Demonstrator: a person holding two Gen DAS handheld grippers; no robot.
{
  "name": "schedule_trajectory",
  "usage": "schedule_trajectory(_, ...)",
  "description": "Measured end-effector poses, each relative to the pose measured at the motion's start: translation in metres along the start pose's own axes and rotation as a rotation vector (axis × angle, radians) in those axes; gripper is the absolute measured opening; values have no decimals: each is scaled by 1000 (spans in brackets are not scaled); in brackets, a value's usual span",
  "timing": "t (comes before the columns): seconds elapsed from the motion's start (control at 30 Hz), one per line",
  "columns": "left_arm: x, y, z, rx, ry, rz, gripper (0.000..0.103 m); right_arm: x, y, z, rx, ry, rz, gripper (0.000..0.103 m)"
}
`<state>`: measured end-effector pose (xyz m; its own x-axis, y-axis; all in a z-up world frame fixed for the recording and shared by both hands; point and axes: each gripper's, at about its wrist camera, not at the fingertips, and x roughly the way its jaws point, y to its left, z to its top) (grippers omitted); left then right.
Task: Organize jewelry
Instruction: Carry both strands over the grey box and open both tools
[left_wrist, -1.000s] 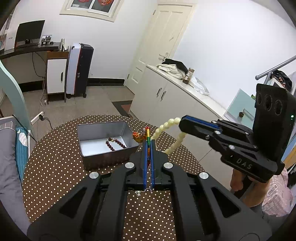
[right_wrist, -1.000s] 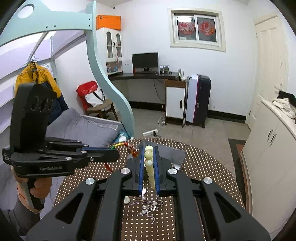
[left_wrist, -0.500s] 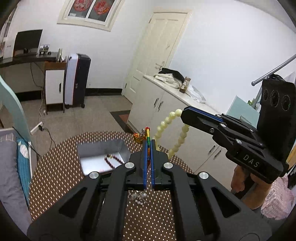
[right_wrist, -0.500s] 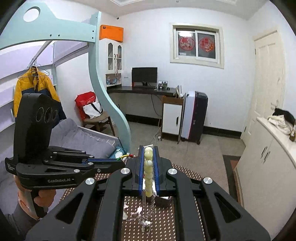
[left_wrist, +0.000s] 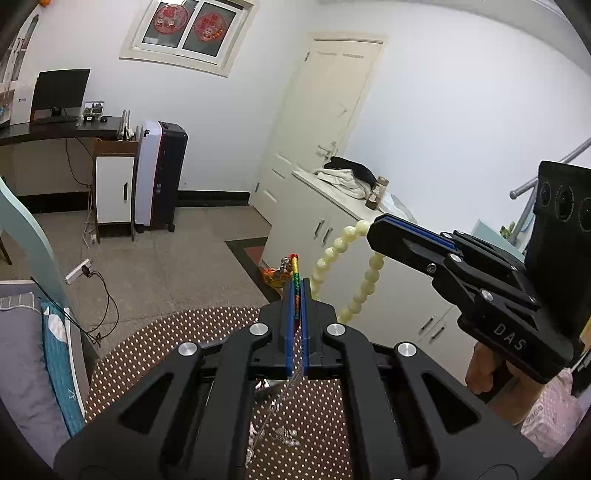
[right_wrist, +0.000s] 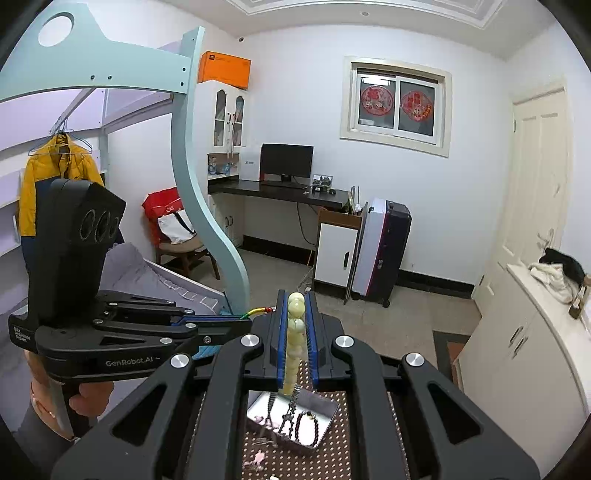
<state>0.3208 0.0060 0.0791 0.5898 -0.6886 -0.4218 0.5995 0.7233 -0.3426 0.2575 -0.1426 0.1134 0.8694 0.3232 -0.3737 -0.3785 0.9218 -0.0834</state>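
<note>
Above dotted tablecloth (left_wrist: 155, 354), right tool (right_wrist: 295, 299) grips pale beads (right_wrist: 295, 325); left tool (left_wrist: 295, 284) pinches rainbow cord (left_wrist: 294, 273).

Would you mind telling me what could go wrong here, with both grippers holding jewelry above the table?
1. The left gripper pinches a rainbow cord and the right gripper a pale bead bracelet; a silver chain dangles below, so the pieces may be tangled and could snap.
2. A slipping piece might miss the tin and scatter on the table.
</note>
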Motion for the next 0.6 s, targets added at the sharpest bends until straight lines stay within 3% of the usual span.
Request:
schedule_trajectory(0.23,25,14,10,-19,29,14,3,16,-2,11,-9,8,-1,8)
schedule_trajectory(0.6,101,68,-33,-117,205,49,3,80,-14,-50,43,165,20,8)
